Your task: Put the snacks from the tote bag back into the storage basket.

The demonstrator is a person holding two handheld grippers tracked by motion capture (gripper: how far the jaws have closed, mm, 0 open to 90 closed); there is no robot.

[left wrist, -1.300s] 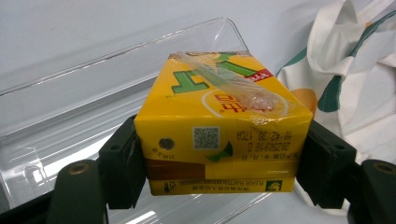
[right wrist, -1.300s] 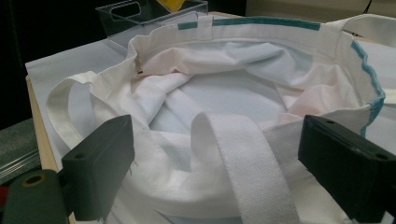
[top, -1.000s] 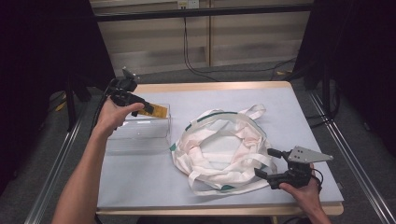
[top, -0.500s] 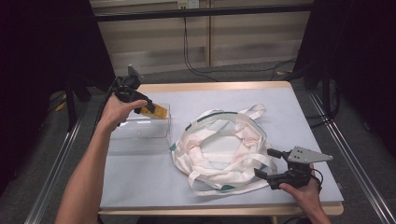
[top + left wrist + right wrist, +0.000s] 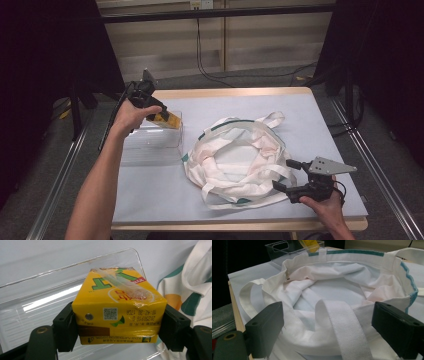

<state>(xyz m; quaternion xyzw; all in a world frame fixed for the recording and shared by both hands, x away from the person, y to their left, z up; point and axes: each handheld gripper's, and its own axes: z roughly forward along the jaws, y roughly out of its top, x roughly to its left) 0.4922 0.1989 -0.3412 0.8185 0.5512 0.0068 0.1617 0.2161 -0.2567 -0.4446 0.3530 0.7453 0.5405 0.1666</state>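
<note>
Gripping the yellow drink carton (image 5: pixel 117 312) between its fingers (image 5: pixel 65 330), the left gripper (image 5: pixel 150 106) holds it above the clear bin (image 5: pixel 152 140), barely shifted since a second ago. Unmoved, the right gripper (image 5: pixel 290 177) rests open-fingered around the white tote bag's (image 5: pixel 235 160) near rim.
</note>
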